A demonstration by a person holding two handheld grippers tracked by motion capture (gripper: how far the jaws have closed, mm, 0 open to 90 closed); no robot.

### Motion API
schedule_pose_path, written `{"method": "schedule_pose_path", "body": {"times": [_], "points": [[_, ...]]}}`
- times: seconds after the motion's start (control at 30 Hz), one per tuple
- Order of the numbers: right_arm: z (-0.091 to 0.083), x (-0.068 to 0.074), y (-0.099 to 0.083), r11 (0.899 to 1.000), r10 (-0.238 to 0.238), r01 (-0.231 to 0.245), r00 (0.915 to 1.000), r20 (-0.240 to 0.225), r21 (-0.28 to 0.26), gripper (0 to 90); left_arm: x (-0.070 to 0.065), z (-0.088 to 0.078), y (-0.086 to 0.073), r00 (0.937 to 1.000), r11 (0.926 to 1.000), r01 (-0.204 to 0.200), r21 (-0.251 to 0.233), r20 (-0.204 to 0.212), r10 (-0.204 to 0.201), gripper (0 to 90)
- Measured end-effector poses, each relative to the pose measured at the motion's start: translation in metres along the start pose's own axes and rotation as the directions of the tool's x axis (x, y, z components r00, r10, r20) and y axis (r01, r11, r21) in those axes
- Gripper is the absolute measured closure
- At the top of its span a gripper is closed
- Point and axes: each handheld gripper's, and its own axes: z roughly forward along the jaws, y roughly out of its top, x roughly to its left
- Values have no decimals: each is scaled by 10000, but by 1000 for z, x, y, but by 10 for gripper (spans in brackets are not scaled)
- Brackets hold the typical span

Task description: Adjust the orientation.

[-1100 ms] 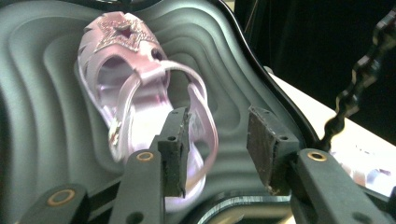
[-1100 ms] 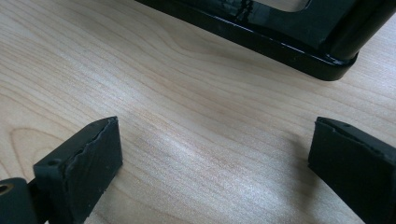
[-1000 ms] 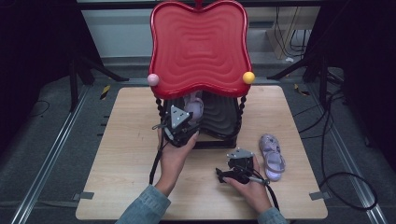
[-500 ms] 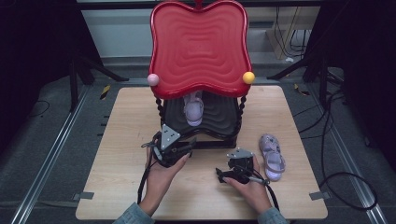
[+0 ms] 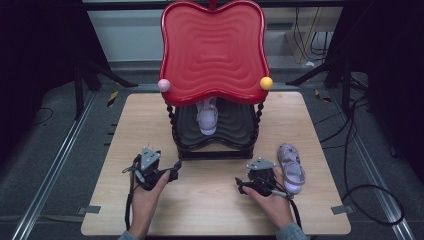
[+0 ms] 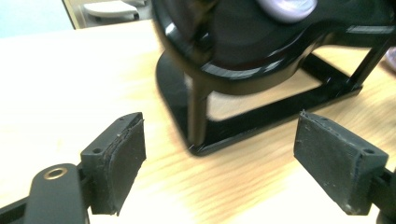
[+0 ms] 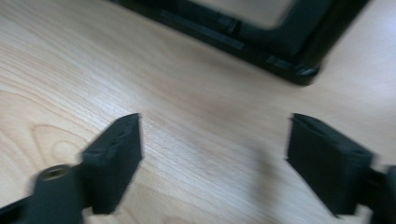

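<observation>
Both jaws wide and empty, left gripper point(image 5: 172, 173) just opening, right gripper point(image 5: 242, 184) closing: could miss sandal point(image 5: 291, 161), or bump rack point(image 5: 215, 145).

The left claw point(image 6: 219, 161) gapes with nothing between its pads, above the table point(image 6: 70, 84), facing the black stand point(image 6: 261, 112).

2 sandals point(image 5: 207, 118), 1 rack point(image 5: 215, 145), 2 hand-held grippers point(image 5: 172, 174).

Light wooden table point(image 5: 150, 115) on dark grey floor point(image 5: 45, 165); black stand legs point(image 5: 82, 75), cables point(image 5: 360, 150) around; pale wall behind.
</observation>
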Motion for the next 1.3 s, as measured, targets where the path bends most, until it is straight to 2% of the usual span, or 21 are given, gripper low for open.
{"method": "schedule_pose_path", "body": {"times": [0.1, 0.13, 0.17, 0.2, 0.3, 0.37, 0.4, 0.53, 0.63, 0.7, 0.9, 0.97, 1.03, 1.1, 1.17, 1.3], "points": [[-22, -8, 7, 9999, -15, 19, 9996, 285, -147, 328, 7, -1, -5, 9996, 9999, -150, -59, -233, 148, 117], [-36, -16, 12, 9998, -83, 90, 9990, 440, -168, 352, 17, 0, -11, 9997, 9998, -103, 192, -206, 107, 104], [-36, -16, 12, 9998, -83, 90, 9990, 440, -168, 352, 17, 0, -11, 9997, 9998, -103, 192, -206, 107, 97], [-55, -28, 18, 9998, -196, 203, 9961, 857, -76, 383, 26, 0, -18, 9992, 9995, 54, 301, -391, -42, 98], [-80, -53, 23, 9996, -203, 176, 9893, 1443, 205, 416, 37, 1, -28, 9965, 9981, 460, 403, -712, -431, 97], [-94, -72, 25, 9988, 38, -122, 9856, 1690, 484, 439, 42, 7, -32, 9930, 9945, 820, 651, -902, -759, 98], [-100, -83, 24, 9973, 132, -266, 9816, 1903, 678, 456, 42, 8, -33, 9925, 9942, 855, 653, -933, -793, 105], [-109, -112, 21, 9882, 535, -826, 9751, 2151, 1288, 500, 46, 5, -34, 9886, 9961, 658, 595, -1395, -569, 107], [-103, -125, 14, 9753, 689, -1094, 9761, 2061, 1919, 518, 51, 4, -37, 9859, 9942, 863, 636, -1494, -760, 107], [-97, -131, 9, 9656, 1044, -1428, 9783, 1791, 2174, 523, 52, 4, -39, 9845, 9933, 940, 677, -1547, -826, 108], [-75, -132, -5, 9384, 1292, -1668, 9816, 1404, 3026, 555, 52, 6, -40, 9854, 9938, 791, 788, -1572, -659, 108], [-68, -132, -9, 9267, 1267, -1711, 9805, 1502, 3347, 609, 52, 7, -41, 9851, 9933, 786, 851, -1594, -643, 108], [-64, -134, -12, 9171, 1290, -1722, 9815, 1412, 3596, 709, 52, 7, -40, 9853, 9934, 778, 837, -1585, -638, 108], [-65, -135, -12, 9180, 1173, -1611, 9832, 1400, 3623, 786, 52, 7, -40, 9853, 9935, 738, 862, -1605, -593, 108], [-69, -135, -11, 9218, 908, -1360, 9861, 1390, 3630, 805, 52, 7, -41, 9847, 9934, 764, 856, -1628, -617, 109], [-84, -126, -10, 9371, 434, -689, 9957, 817, 3421, 819, 52, 8, -40, 9840, 9940, 739, 811, -1677, -595, 110]]}}
